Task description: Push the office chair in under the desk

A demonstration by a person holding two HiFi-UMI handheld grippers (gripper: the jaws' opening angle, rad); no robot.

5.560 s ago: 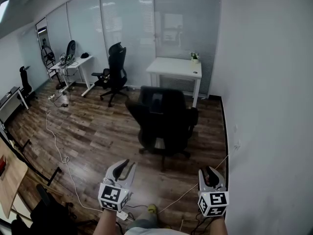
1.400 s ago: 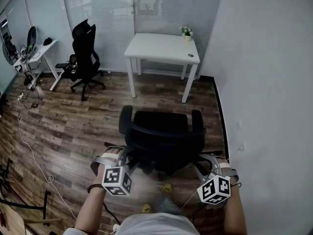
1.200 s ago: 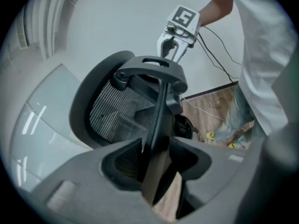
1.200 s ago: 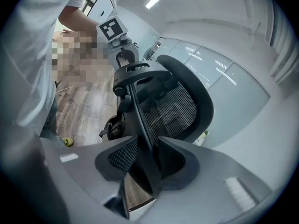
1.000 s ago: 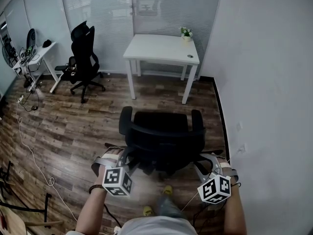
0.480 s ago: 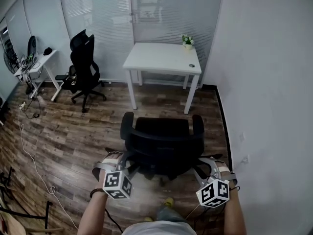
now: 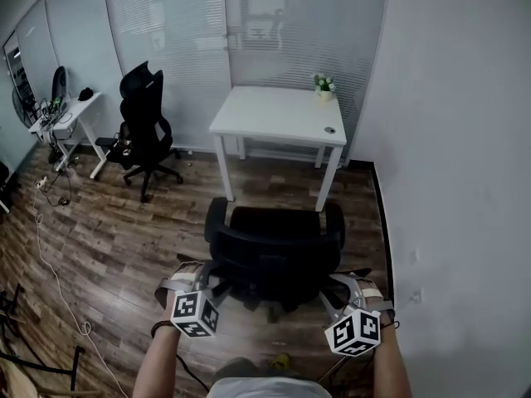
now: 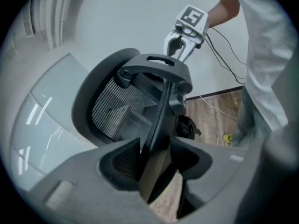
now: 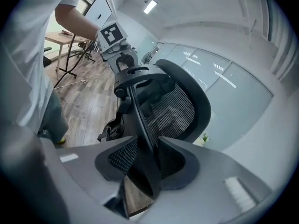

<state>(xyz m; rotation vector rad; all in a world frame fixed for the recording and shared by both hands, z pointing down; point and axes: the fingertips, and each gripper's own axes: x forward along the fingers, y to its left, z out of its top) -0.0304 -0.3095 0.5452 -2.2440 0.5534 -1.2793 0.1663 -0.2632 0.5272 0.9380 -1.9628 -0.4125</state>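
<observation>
- The worktop (image 7: 274, 110) stands ahead.
- The chair (image 7: 274, 247) sits just short of it. I'm mid-push, and next comes a straight shove underneath.
- My left tool (image 7: 199, 279) grasps the back rim (image 8: 161, 111), its jaws having just eased wider. My right tool (image 7: 342, 288) clamps it too.

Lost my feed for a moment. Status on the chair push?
Left hand-held gripper and right clamp chair back; left jaws just eased wider. Chair at desk front, not under. Nothing between.

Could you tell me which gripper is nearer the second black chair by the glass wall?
Left. The left gripper, jaws just opened wider around the office chair's backrest, is on the second chair's side; the right gripper is beyond, by the wall.
</observation>
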